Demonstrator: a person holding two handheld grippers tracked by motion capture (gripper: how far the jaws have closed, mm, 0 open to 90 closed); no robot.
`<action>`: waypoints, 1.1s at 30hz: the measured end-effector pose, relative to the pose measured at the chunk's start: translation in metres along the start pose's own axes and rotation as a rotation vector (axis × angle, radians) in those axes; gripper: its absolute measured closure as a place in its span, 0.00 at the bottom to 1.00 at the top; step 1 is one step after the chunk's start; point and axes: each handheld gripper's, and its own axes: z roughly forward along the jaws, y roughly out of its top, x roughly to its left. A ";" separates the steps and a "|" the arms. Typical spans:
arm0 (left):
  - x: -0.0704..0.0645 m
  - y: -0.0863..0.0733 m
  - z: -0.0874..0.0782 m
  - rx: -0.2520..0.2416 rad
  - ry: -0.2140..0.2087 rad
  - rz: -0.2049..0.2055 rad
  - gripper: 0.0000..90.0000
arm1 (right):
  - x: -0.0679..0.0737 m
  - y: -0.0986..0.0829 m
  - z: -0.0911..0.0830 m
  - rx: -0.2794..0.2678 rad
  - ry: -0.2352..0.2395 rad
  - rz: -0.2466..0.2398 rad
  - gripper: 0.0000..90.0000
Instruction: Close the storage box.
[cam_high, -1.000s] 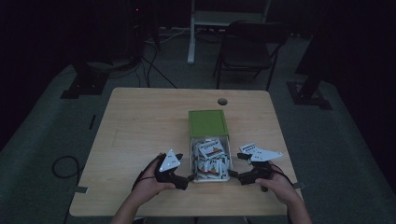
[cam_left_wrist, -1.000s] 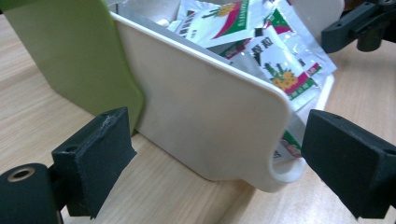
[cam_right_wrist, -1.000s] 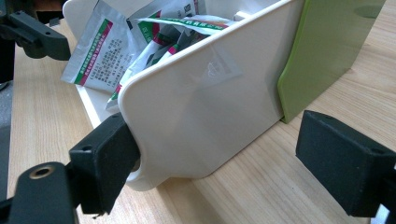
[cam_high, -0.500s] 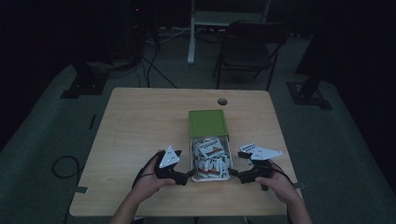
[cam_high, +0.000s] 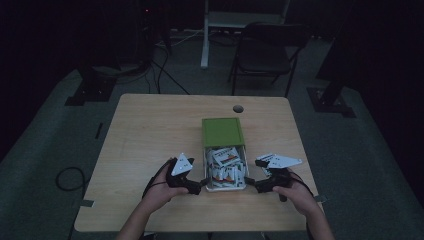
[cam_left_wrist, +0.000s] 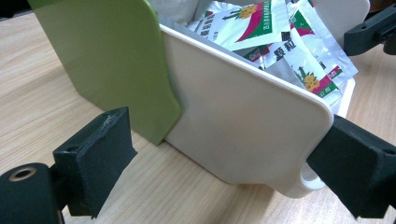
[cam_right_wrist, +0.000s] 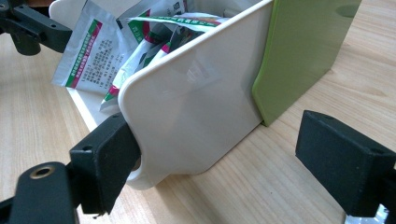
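Left gripper (cam_high: 202, 184): jaws wide apart, one pad against the near corner of the white drawer box (cam_high: 225, 186), nothing clamped. The box sits at the near middle of the wooden table (cam_high: 150, 130), pulled partly out of its green sleeve (cam_high: 222, 131), full of sachets (cam_high: 224, 159). Right gripper (cam_high: 251, 182): jaws apart, one pad touching the opposite near corner.

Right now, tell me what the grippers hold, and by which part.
Nothing is clamped. Both grippers stand open against opposite side walls of the white box.
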 end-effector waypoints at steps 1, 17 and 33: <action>0.001 0.000 0.000 -0.001 0.001 -0.002 0.11 | 0.000 0.001 0.000 0.001 -0.001 -0.002 0.15; 0.009 0.003 0.005 0.001 0.002 -0.024 0.11 | -0.007 0.005 0.005 0.006 -0.015 0.013 0.15; 0.018 0.007 0.010 0.002 0.013 -0.034 0.10 | -0.016 0.010 0.010 0.005 -0.029 0.029 0.14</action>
